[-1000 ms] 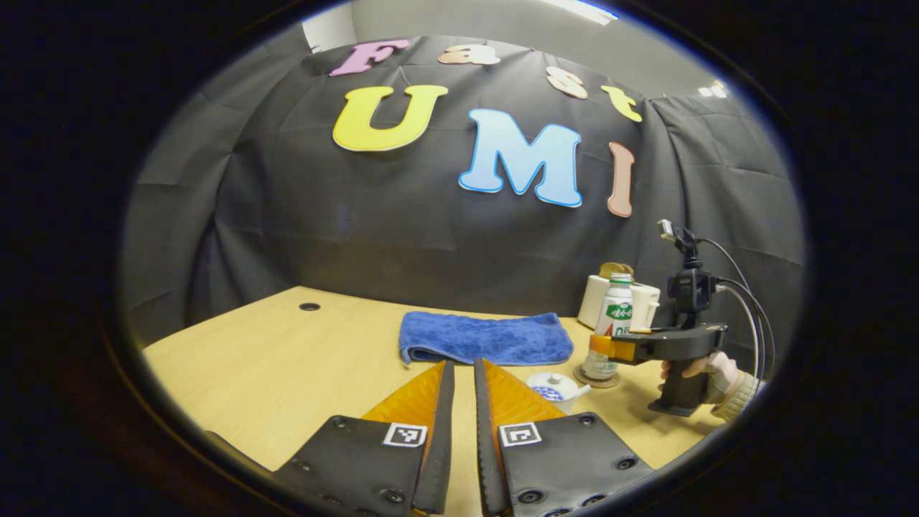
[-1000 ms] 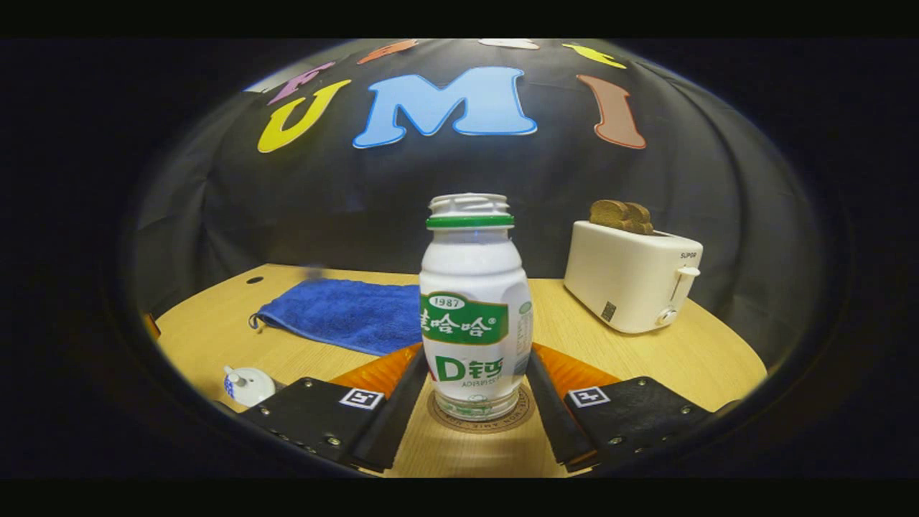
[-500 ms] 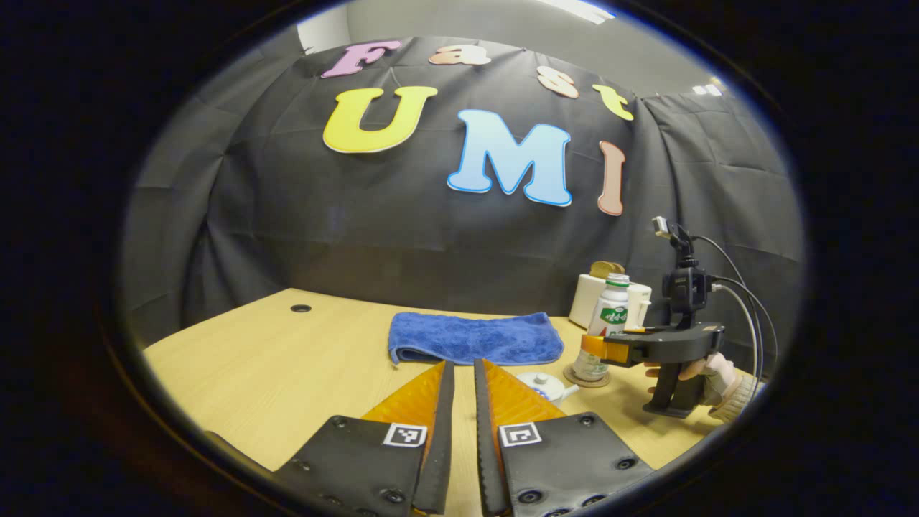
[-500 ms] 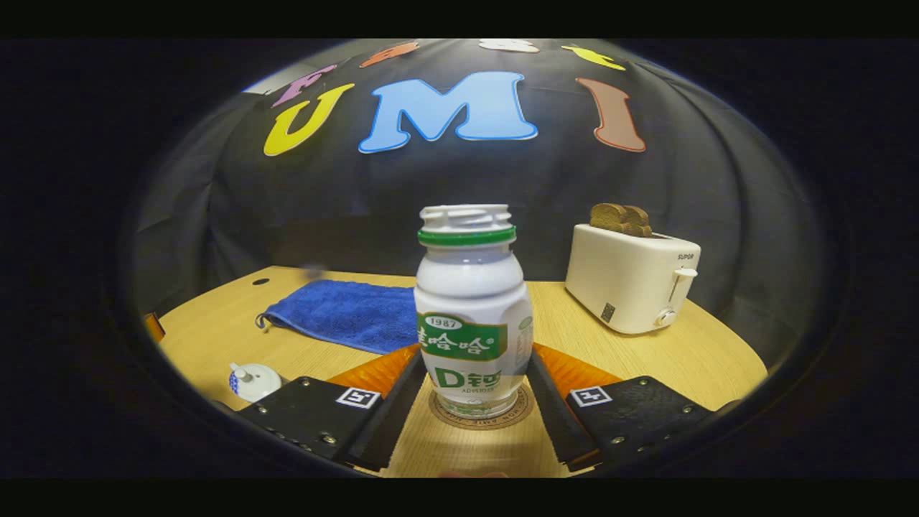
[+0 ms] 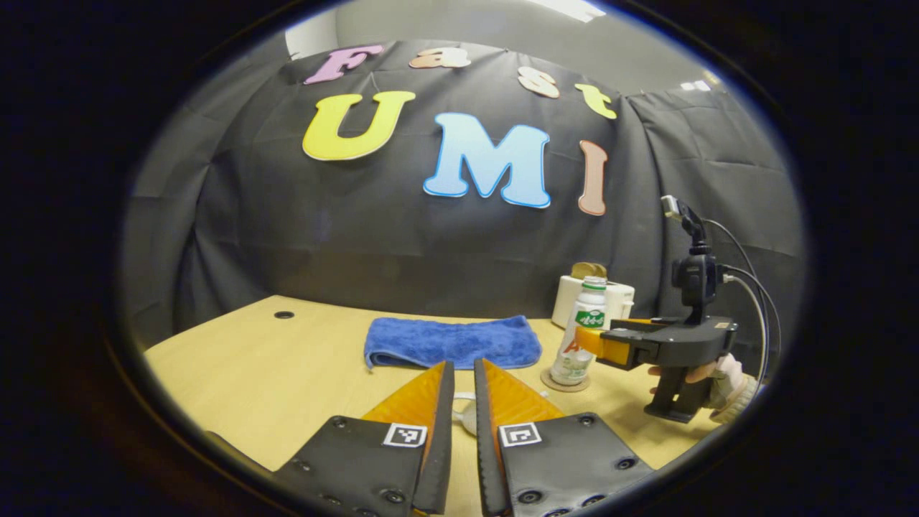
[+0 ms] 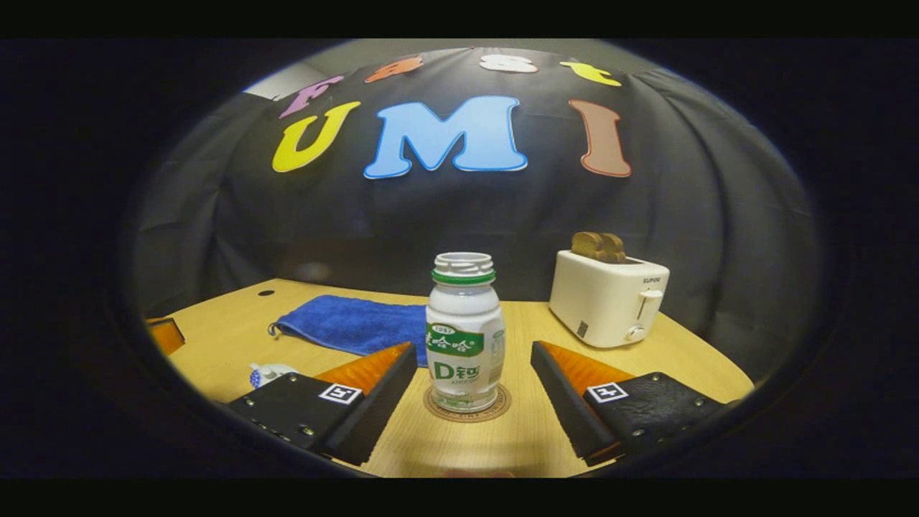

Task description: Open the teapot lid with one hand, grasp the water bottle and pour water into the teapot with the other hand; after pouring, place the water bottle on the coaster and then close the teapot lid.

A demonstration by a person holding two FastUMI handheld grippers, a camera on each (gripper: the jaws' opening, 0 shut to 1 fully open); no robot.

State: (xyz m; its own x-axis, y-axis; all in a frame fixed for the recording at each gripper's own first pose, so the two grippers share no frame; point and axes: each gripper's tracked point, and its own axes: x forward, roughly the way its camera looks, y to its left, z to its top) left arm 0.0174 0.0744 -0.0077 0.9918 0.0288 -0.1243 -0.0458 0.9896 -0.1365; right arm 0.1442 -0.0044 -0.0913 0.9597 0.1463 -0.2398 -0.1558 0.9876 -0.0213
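My right claw (image 6: 474,359) now spread wide, backed off the bottle (image 6: 464,332) | bottle upright on coaster (image 6: 467,405) | left claw (image 5: 459,373) stays nearly closed, empty

The teapot (image 5: 465,416) is mostly hidden behind the left gripper's (image 5: 459,373) fingers; in the right gripper view, the teapot (image 6: 271,373) sits half behind 1 finger (image 6: 359,402).

1. A staged recording booth is standing in for a kitchen: black cloth (image 6: 459,208) is draping the back as a wall.
2. A wooden table (image 6: 531,438) is carrying a toaster (image 6: 607,301) and blue towel (image 6: 359,323).
3. Office ceiling lights (image 5: 574,8) are showing above.
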